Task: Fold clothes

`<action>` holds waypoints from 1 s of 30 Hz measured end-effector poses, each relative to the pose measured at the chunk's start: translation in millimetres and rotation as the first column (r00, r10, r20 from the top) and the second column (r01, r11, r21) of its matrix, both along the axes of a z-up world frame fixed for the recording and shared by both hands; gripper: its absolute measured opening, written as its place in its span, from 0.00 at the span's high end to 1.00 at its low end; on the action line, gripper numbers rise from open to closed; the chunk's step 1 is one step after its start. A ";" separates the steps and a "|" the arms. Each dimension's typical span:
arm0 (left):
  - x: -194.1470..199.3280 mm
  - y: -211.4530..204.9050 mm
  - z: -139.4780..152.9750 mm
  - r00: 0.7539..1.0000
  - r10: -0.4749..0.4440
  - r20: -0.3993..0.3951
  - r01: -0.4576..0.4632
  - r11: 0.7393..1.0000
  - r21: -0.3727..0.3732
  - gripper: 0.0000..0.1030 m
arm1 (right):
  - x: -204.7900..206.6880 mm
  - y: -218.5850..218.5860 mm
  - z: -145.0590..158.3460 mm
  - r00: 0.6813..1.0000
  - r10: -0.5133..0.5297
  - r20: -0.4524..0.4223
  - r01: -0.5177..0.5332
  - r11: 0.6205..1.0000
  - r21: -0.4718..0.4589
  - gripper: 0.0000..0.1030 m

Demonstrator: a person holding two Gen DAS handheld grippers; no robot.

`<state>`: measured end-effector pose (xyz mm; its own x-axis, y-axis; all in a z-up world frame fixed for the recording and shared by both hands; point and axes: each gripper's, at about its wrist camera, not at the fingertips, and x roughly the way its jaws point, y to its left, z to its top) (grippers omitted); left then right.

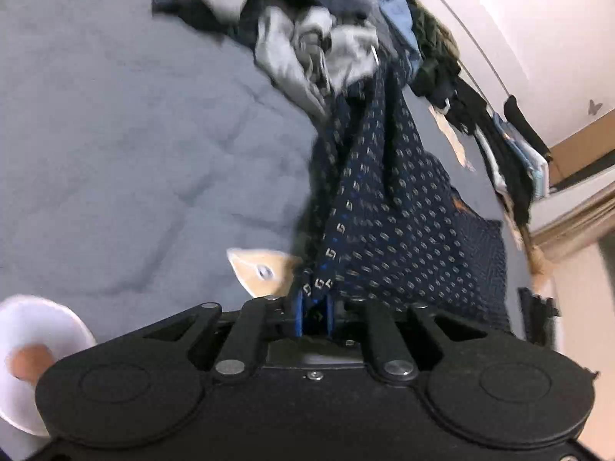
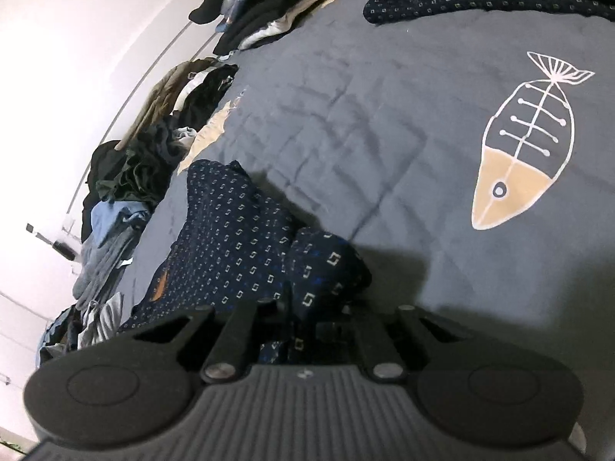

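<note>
Left tool (image 1: 312, 309) and right tool (image 2: 303, 307) each pinch navy patterned garment (image 1: 384, 211); pulling it from pile onto bed (image 1: 134, 134). Next: spread flat.

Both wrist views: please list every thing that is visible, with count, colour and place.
patterned garment: one, navy with small pale squares, on the bedspread, pinched by both tools.
bedspread: one, grey-blue, under everything.
fish print: one, white outline with tan head, on the bedspread.
unfolded clothes pile: one, grey, blue and black, along the wall side.
folded patterned garment: one, navy, at the far edge, under a dark stack.
left tool: one, black, shut on the patterned garment.
right tool: one, black, shut on the patterned garment.
</note>
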<state>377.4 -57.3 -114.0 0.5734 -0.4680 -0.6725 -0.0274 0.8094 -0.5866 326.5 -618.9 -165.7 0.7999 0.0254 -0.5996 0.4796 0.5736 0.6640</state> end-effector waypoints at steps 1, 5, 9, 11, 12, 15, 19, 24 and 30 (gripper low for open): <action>-2.3 -1.0 5.0 0.999 0.006 0.034 -0.007 1.000 0.026 0.69 | 0.1 0.1 0.7 1.000 0.008 0.001 -0.008 1.000 0.002 0.92; -12.0 -9.8 17.4 0.992 0.020 0.122 -0.025 0.999 0.039 0.54 | 1.5 2.2 5.0 0.999 0.044 0.011 -0.044 0.999 0.016 0.89; -28.5 -45.8 42.0 0.965 -0.157 0.208 0.067 0.921 0.384 0.54 | 2.4 6.4 8.9 0.998 0.060 0.007 -0.060 0.998 -0.007 0.89; -47.5 -68.8 45.8 0.892 -0.364 0.267 0.151 0.797 0.584 0.53 | 3.3 6.7 10.0 0.998 0.069 0.000 -0.069 0.997 -0.019 0.89; -51.8 -72.9 41.7 0.874 -0.405 0.268 0.172 0.774 0.609 0.54 | 3.6 7.4 10.8 0.997 0.077 -0.003 -0.077 0.997 -0.031 0.89; -48.8 -74.6 24.5 0.881 -0.424 0.210 0.228 0.769 0.598 0.54 | 4.4 9.2 13.5 0.995 0.098 -0.014 -0.099 0.993 -0.066 0.89; -43.5 -71.4 20.8 0.886 -0.403 0.228 0.212 0.790 0.575 0.55 | 5.1 10.6 17.1 0.992 0.118 -0.041 -0.122 0.987 -0.109 0.88; -54.8 -81.7 28.3 0.847 -0.483 0.222 0.235 0.715 0.658 0.54 | 5.0 20.7 42.4 0.971 0.196 -0.136 -0.227 0.936 -0.268 0.79; -50.0 -83.9 29.8 0.863 -0.459 0.212 0.251 0.753 0.609 0.54 | -8.6 36.7 84.8 0.965 0.214 -0.153 -0.262 0.832 -0.490 0.54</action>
<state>327.4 -141.1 -84.2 0.6729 -0.2981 -0.6770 0.4370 0.8986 0.0387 317.9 -582.3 -80.9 0.7514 -0.1152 -0.6497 0.3276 0.9199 0.2157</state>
